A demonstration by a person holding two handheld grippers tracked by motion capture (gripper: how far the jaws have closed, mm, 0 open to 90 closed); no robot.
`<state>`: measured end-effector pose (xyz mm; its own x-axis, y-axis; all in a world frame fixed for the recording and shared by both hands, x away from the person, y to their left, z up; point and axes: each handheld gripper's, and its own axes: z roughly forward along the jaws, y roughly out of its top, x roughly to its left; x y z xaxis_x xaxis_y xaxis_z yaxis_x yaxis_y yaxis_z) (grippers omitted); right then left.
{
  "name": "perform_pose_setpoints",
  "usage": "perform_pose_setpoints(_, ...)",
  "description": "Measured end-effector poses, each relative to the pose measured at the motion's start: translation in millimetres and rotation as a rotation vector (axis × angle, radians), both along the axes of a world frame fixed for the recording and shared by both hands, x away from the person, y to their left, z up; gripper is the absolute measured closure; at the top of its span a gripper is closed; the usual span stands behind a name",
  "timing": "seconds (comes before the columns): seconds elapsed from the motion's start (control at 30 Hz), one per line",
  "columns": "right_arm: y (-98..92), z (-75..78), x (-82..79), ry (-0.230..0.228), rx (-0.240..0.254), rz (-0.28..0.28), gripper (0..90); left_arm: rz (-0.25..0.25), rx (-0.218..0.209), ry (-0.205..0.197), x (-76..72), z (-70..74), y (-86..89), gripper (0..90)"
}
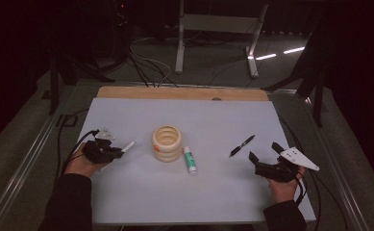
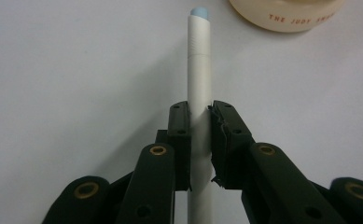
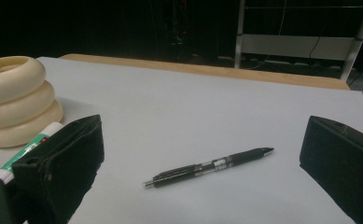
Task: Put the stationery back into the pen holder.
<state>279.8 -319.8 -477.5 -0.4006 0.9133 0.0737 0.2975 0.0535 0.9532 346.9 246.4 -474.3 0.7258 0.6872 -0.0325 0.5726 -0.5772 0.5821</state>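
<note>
My left gripper (image 1: 118,153) (image 2: 200,116) is shut on a white pen (image 1: 127,146) (image 2: 199,70) with a pale blue tip, which points toward the cream ringed holder (image 1: 167,143) (image 2: 286,14) (image 3: 16,98) at the table's middle. Beside that holder lies a white glue stick (image 1: 190,160) (image 3: 27,151) with a green band. A black pen (image 1: 242,145) (image 3: 207,168) rests on the white mat, right of centre. My right gripper (image 1: 265,154) (image 3: 202,182) stands open just short of it, its jaws wide apart with the black pen seen between them farther off.
The white mat (image 1: 141,192) covers a wooden table (image 1: 127,92) with metal rails along both sides. Cables trail from each gripper. Beyond the far edge stand a desk frame (image 1: 213,29) and loose floor cables in the dark.
</note>
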Motion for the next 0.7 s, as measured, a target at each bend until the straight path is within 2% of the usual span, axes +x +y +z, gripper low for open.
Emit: perform_pose_setpoints(0.7, -0.1, -0.1, 0.1, -0.001, 0.0, 0.001, 0.0, 0.033, -0.008, -0.065, 1.8, 12.4, -14.8, 79.3)
